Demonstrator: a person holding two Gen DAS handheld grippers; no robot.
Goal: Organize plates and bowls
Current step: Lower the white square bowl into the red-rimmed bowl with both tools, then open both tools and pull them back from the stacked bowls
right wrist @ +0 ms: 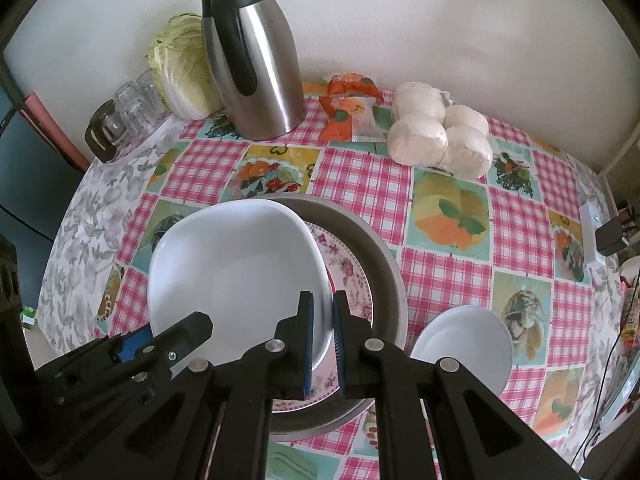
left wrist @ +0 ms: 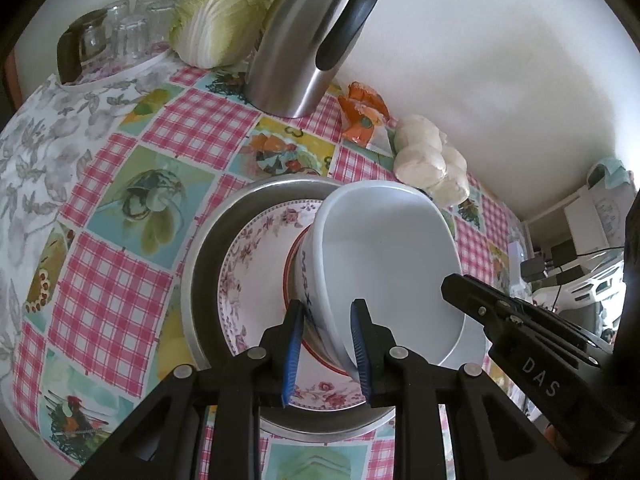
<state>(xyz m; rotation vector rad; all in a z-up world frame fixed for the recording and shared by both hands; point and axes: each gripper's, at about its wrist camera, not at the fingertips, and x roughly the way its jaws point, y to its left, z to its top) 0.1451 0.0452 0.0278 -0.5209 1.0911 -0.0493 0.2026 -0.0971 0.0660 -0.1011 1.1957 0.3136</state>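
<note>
Above floral plate [left wrist: 256, 280], glossy white bowl [left wrist: 384, 248] (tilted)

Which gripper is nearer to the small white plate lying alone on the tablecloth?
Right. The right gripper grips the white bowl's rim, beside the small white plate. The left gripper grips the bowl's opposite rim, farther away.

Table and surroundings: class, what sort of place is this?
Probably a home kitchen or dining table: a checked tablecloth, a metal jug, a cabbage and stacked plates.
</note>
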